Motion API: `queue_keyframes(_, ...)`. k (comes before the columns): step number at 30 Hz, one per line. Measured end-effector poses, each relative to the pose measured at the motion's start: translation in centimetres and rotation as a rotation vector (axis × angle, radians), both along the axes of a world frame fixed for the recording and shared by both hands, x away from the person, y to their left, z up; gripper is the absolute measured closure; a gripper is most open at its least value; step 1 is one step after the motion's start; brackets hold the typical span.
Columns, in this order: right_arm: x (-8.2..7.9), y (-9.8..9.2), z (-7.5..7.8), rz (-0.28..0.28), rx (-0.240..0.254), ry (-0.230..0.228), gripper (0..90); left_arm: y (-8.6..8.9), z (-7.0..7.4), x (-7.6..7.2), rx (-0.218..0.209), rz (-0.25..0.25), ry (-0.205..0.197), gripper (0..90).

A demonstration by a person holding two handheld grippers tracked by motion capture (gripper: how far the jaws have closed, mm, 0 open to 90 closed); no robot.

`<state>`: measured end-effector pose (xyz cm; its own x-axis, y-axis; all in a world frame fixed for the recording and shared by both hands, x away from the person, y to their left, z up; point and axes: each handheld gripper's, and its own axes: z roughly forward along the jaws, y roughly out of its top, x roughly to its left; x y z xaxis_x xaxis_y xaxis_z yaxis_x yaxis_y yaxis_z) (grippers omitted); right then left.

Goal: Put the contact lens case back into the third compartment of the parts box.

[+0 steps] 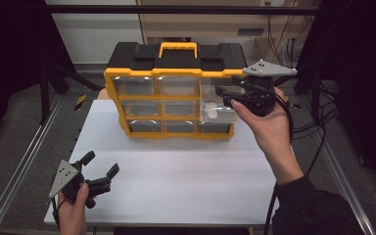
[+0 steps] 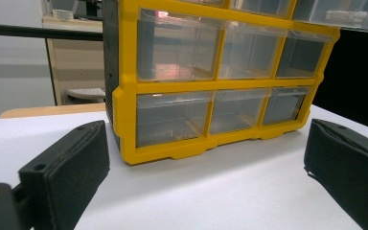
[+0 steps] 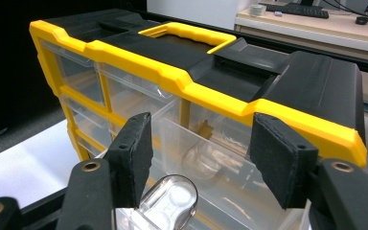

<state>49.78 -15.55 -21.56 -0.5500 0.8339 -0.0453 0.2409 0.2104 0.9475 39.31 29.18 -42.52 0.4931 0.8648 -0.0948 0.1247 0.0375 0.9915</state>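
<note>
Standing on the far half of the white table (image 1: 176, 181) is a yellow-and-black drawer cabinet (image 1: 174, 90), upright, with a yellow carry handle (image 1: 178, 48) set into its black top. Its front carries three rows of three clear drawers. In the high view the upper right drawer (image 1: 215, 105) is pulled forward out of the frame, well past the fronts of the others, and a small white object (image 1: 209, 113) lies inside it; what that object is cannot be told. The remaining drawers sit flush.

Right gripper (image 1: 225, 95): held at the cabinet's upper right corner, level with the pulled-out drawer, with the person's right hand (image 1: 264, 120) wrapped beneath it. In the right gripper view the jaws are spread, one to either side of the drawer's clear front pull (image 3: 170, 201); no contact between pads and plastic can be confirmed.

Left gripper (image 1: 100, 169): held by the left hand (image 1: 71, 208) at the near left corner of the table, well apart from the cabinet. Jaws spread wide, nothing between them. The left gripper view looks across bare tabletop toward the cabinet's lower left corner.
</note>
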Motion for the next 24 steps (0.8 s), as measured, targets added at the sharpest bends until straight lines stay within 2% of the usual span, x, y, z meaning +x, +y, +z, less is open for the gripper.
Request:
queue_keyframes(5,-0.1,-0.3,0.0,-0.007,0.021,0.001,34.7,-0.1,0.0,0.1,0.002,-0.003,0.002,1.5)
queue_keyframes(11,0.0,-1.0,0.0,-0.028,0.065,-0.015,12.2,0.2,-0.1,0.0,-0.003,0.001,0.003,1.4)
queue_keyframes(13,0.0,-1.3,-0.1,-0.033,0.098,-0.04,7.8,0.4,-0.1,0.0,-0.013,0.009,0.007,1.4)
queue_keyframes(15,-0.2,-1.6,-0.2,-0.037,0.121,-0.075,5.9,0.4,-0.1,0.1,-0.022,0.009,0.009,1.5)
queue_keyframes(18,-0.6,-2.1,-0.4,-0.013,0.157,-0.118,4.9,0.2,-0.1,0.1,-0.018,0.008,0.007,1.5)
queue_keyframes(24,-1.6,-3.7,-0.9,0.001,0.197,-0.153,3.7,0.2,-0.1,0.1,-0.014,0.009,0.01,1.4)
